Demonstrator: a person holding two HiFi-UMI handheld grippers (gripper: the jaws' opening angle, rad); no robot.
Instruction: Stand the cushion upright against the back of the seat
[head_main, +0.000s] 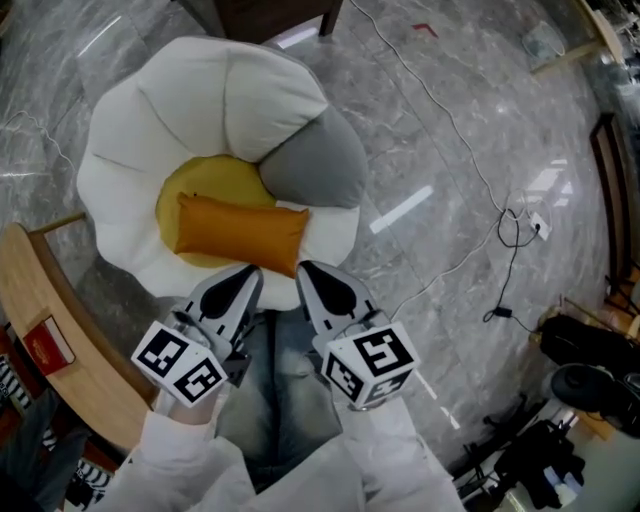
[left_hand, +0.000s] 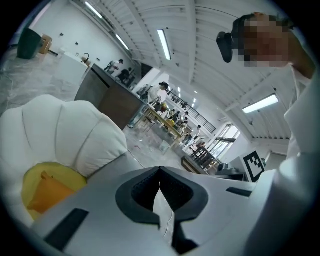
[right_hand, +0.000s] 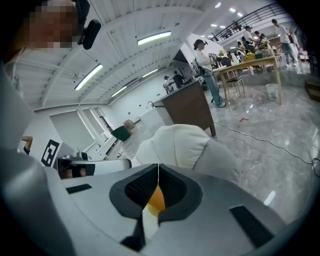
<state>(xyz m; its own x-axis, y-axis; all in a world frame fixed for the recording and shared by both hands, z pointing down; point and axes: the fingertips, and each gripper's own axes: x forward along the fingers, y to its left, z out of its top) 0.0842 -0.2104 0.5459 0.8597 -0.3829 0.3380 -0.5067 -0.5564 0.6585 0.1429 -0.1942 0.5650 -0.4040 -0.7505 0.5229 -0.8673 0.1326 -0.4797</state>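
Note:
An orange cushion lies flat across the yellow middle of a flower-shaped white seat, which has one grey petal at its right. My left gripper and right gripper hover side by side just short of the seat's near edge, both pointing at the cushion. Each is shut with nothing between its fingers. In the left gripper view the cushion shows low at the left beside the white petals, off to the side of the shut left gripper. The right gripper has the cushion showing through the slot below its tips.
A curved wooden shelf with a red book stands at the left. Cables trail over the grey marble floor at the right, and dark equipment sits at the lower right. A dark wooden cabinet stands behind the seat.

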